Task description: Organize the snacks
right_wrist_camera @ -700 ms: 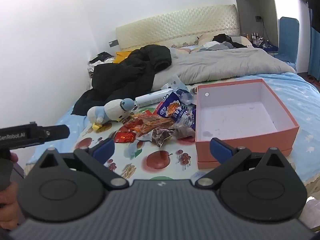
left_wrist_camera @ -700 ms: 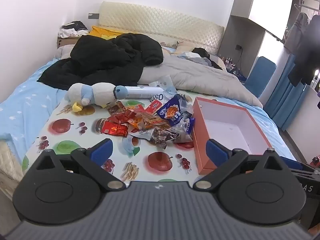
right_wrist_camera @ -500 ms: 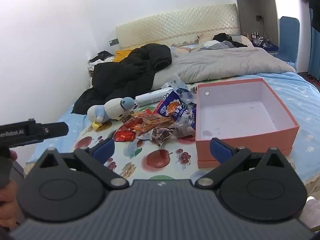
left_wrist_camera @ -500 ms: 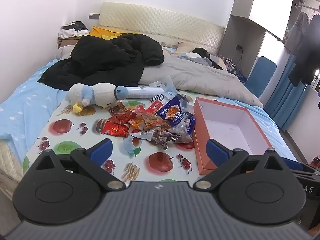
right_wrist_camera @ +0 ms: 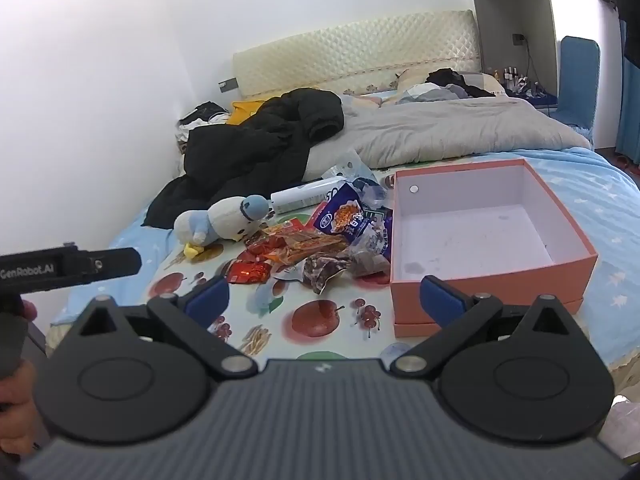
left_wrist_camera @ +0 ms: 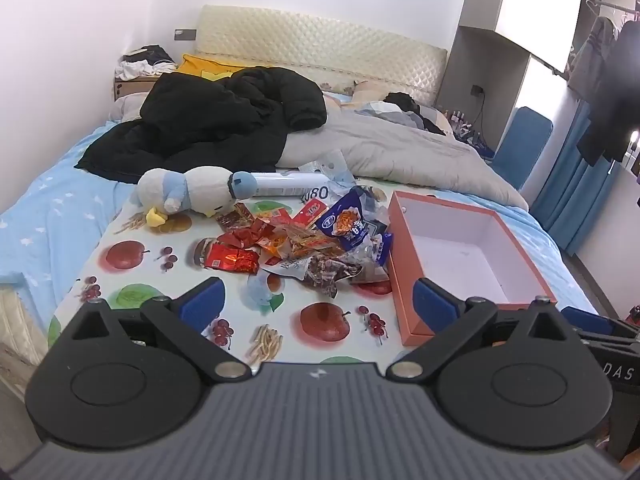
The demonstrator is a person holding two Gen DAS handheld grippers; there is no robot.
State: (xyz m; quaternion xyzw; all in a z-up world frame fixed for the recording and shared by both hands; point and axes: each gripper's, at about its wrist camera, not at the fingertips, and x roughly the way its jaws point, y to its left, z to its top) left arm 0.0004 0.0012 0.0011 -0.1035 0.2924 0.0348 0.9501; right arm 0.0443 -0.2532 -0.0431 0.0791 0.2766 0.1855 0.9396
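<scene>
Vs. 0.7 s ago: both views nearly unchanged, slight drift only. Left claw [left_wrist_camera: 316, 300] and right claw [right_wrist_camera: 326, 294] both spread wide, holding nothing. Snacks [left_wrist_camera: 296, 240] heaped on the fruit-print cloth [left_wrist_camera: 132, 256] ahead of both claws, apart from them, just left of the box [right_wrist_camera: 492, 264].

I'm watching both wrist cameras facing the headboard from the bed's foot, seemingly well back, sharing the snack pile [left_wrist_camera: 304, 240] and orange box [right_wrist_camera: 480, 236].
</scene>
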